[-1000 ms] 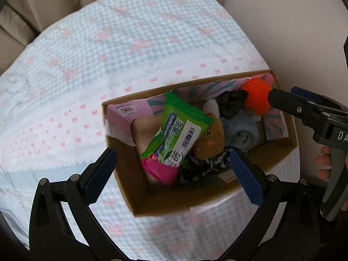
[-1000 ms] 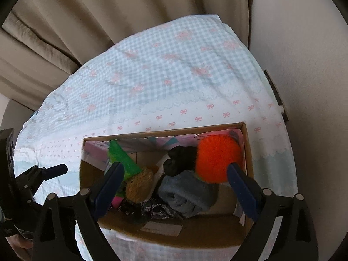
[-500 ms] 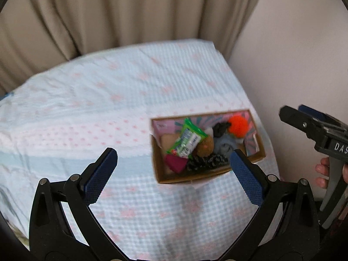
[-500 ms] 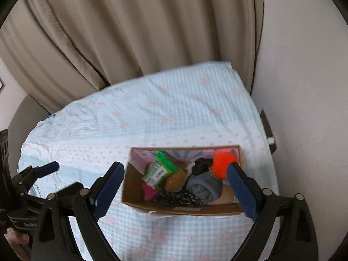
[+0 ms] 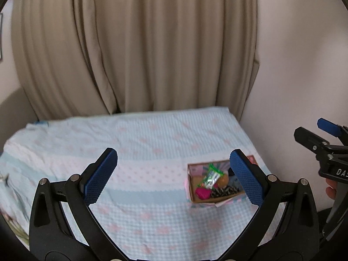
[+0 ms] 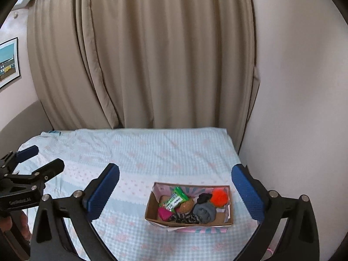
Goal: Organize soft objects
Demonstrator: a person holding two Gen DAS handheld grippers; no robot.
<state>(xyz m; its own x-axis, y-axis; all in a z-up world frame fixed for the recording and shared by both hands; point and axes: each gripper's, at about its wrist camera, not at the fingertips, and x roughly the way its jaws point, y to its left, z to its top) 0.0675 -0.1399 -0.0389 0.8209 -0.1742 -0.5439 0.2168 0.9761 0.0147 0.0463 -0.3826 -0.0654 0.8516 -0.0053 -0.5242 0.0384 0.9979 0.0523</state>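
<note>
Right wrist view, far left: left gripper (image 6: 41, 158), fingers spread wide, nothing between them.
Bed (image 6: 152, 152): blue-and-pink checked cover, beige curtain (image 6: 152, 54) behind it.
Box (image 6: 189, 223): cardboard, on the bed near its right edge, between the right gripper's fingers in this view.
Box contents: green packet (image 6: 175, 200), brown plush (image 6: 186, 205), grey cloth (image 6: 204, 212), orange pompom (image 6: 219, 198).
Right gripper (image 6: 175, 192): fingers wide apart, holding nothing, well above the box.

home bedroom, patterned bedspread (image 6: 139, 152), beige curtain (image 6: 152, 54), framed picture (image 6: 8, 62)
</note>
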